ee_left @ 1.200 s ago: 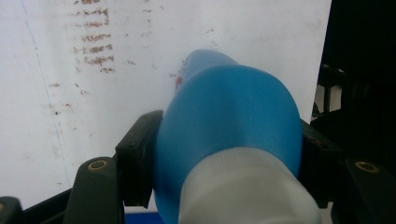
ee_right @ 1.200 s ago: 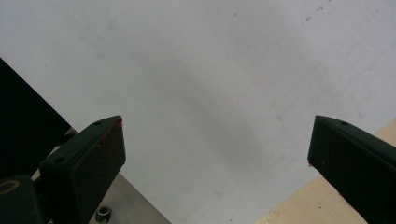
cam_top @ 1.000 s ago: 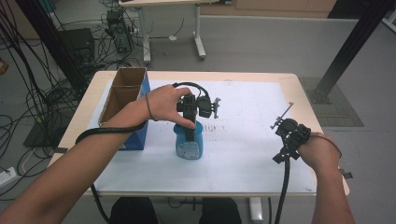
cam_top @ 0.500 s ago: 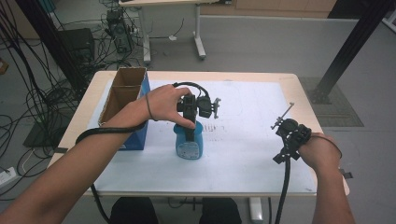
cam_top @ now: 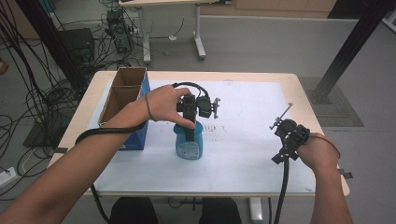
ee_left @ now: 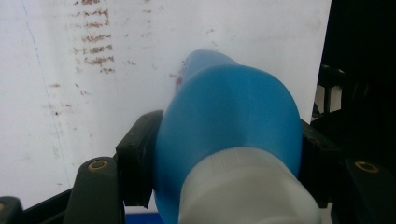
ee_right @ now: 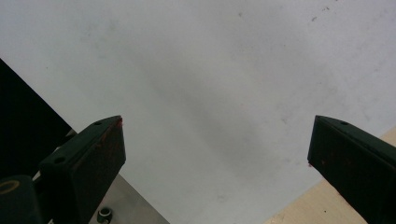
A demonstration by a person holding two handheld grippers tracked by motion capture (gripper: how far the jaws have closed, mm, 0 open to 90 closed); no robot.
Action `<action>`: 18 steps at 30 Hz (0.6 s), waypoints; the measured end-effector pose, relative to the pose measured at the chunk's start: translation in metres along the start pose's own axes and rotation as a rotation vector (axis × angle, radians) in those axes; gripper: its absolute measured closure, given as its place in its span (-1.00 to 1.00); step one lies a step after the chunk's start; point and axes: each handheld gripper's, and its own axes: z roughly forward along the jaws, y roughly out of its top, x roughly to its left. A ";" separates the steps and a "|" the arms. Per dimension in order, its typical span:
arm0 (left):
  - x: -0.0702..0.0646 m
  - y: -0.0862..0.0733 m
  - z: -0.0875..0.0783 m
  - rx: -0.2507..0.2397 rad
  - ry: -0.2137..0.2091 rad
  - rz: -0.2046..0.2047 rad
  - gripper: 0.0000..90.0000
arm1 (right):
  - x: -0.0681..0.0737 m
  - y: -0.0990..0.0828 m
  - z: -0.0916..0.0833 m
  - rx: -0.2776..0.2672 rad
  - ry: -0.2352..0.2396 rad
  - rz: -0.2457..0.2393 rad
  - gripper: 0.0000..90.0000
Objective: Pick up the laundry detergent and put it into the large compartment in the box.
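Note:
A blue plastic bottle (cam_top: pixel 188 144) with a white cap stands upright on the white sheet near the table's middle. My left gripper (cam_top: pixel 189 127) comes down on its top from above and is shut on it. In the left gripper view the bottle (ee_left: pixel 229 121) bulges between the two black jaws, its white cap (ee_left: pixel 247 191) nearest the camera. My right gripper (cam_top: pixel 286 135) hovers at the table's right side, open and holding nothing. The right gripper view has its fingers (ee_right: pixel 93 154) spread wide over bare white sheet.
An open blue cardboard box (cam_top: pixel 125 100) stands at the table's left, close to the left forearm. A white sheet (cam_top: pixel 252 116) with faint brown marks covers most of the wooden table (cam_top: pixel 306 93). Cables, a desk and a black frame post stand on the floor beyond.

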 end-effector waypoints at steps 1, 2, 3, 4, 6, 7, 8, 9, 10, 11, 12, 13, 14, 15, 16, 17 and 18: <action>0.000 0.000 0.000 0.000 0.000 0.000 -0.20 | 0.000 0.000 0.000 0.000 0.000 0.000 -0.91; 0.000 0.000 0.000 0.001 0.000 0.000 -0.20 | 0.000 0.000 0.000 0.000 0.001 0.000 -0.91; 0.000 0.000 0.000 0.001 0.000 0.000 -0.20 | 0.000 0.001 0.000 0.000 0.000 -0.002 -0.91; 0.000 0.000 0.000 0.002 0.000 0.001 -0.20 | 0.000 0.001 0.000 0.000 -0.001 -0.003 -0.91; 0.000 0.000 0.000 -0.001 -0.001 0.001 -0.20 | 0.000 0.001 0.000 0.000 0.001 0.000 -0.91; 0.000 0.000 0.000 -0.001 -0.001 0.001 -0.20 | 0.000 0.001 0.000 0.000 0.001 0.000 -0.91; 0.001 -0.001 0.000 -0.003 -0.002 0.001 -0.20 | 0.000 0.001 0.000 0.001 -0.001 0.000 -0.91; 0.001 -0.001 0.000 -0.004 0.000 0.003 -0.20 | 0.000 0.001 0.000 -0.002 0.000 -0.001 -0.91; 0.000 -0.001 0.000 -0.004 0.000 0.003 -0.20 | 0.000 0.001 0.000 -0.002 0.001 0.000 -0.91; 0.001 -0.001 0.000 -0.003 -0.001 0.003 -0.20 | 0.000 0.001 0.000 0.000 -0.001 -0.001 -0.91; 0.001 -0.001 0.000 -0.003 -0.002 0.002 -0.20 | 0.000 0.001 0.000 0.001 -0.002 -0.003 -0.91; 0.001 -0.001 0.000 -0.003 -0.003 0.002 -0.20 | 0.000 0.000 0.000 -0.002 -0.002 -0.001 -0.91; 0.001 -0.001 0.000 -0.003 -0.003 0.002 -0.20 | 0.000 0.000 0.000 -0.002 -0.002 -0.001 -0.91; 0.001 -0.001 0.000 -0.004 -0.005 -0.001 -0.20 | 0.000 0.000 0.000 0.000 -0.002 -0.001 -0.91; 0.001 -0.001 0.000 -0.004 -0.005 -0.001 -0.20 | 0.000 0.000 0.000 0.000 -0.002 -0.001 -0.91; 0.001 0.000 0.000 -0.001 -0.005 0.000 -0.20 | 0.001 0.000 0.000 0.000 -0.003 0.003 -0.91; 0.001 0.000 0.000 -0.001 -0.005 0.000 -0.20 | 0.001 0.000 0.000 0.000 -0.003 0.003 -0.91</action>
